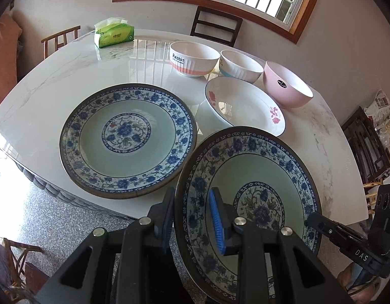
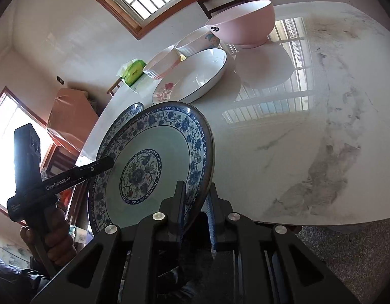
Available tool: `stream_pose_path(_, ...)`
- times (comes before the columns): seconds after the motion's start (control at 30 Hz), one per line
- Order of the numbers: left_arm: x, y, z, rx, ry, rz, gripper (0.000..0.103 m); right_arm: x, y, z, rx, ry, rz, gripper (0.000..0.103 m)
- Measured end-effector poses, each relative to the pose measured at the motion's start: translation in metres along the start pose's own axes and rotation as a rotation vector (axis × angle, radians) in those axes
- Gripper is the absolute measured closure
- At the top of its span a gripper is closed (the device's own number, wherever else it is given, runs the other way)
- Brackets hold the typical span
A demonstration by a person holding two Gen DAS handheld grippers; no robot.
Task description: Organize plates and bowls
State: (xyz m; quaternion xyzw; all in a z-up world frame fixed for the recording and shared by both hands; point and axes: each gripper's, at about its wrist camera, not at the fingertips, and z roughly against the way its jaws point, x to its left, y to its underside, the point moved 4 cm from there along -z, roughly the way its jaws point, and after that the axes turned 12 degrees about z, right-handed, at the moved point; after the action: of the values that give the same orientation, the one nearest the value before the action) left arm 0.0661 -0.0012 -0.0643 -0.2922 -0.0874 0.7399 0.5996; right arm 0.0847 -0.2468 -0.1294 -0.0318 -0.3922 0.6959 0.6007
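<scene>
Blue-and-white patterned porcelain plate (image 1: 248, 202) hangs tilted above the marble surface (image 1: 55, 81), rim pinched by left gripper (image 1: 192, 225) and right gripper (image 2: 196, 212). Next: stacking it on the matching plate (image 1: 127, 140) needs levelling.

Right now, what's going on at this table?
A person grips one blue-patterned plate by opposite rims: the left gripper and the right gripper are both clamped on it, holding it tilted above the table. A matching plate lies flat beside it, with a white floral plate and three bowls behind.
</scene>
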Motion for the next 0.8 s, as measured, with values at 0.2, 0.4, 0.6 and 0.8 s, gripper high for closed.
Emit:
stream_pose_path(0.2,0.031,-0.016,0.009,-0.030,-0.020,0.070,0.076,0.024,-0.022,-0.021,0.024,-0.014,0.070,0.086)
stream_pose_path(0.4,0.063,-0.034,0.015,-0.065,-0.042,0.130,0.076,0.051,-0.041,-0.046,0.049,-0.029,0.144,0.085)
stream_pose_path(0.6,0.091,-0.050,0.013,-0.093,-0.074,0.178,0.076,0.077,-0.060,-0.073,0.071,-0.042,0.206,0.085)
stream_pose_path(0.8,0.112,-0.066,0.006,-0.108,-0.096,0.200,0.076,0.096,-0.076,-0.100,0.089,-0.041,0.249,0.084)
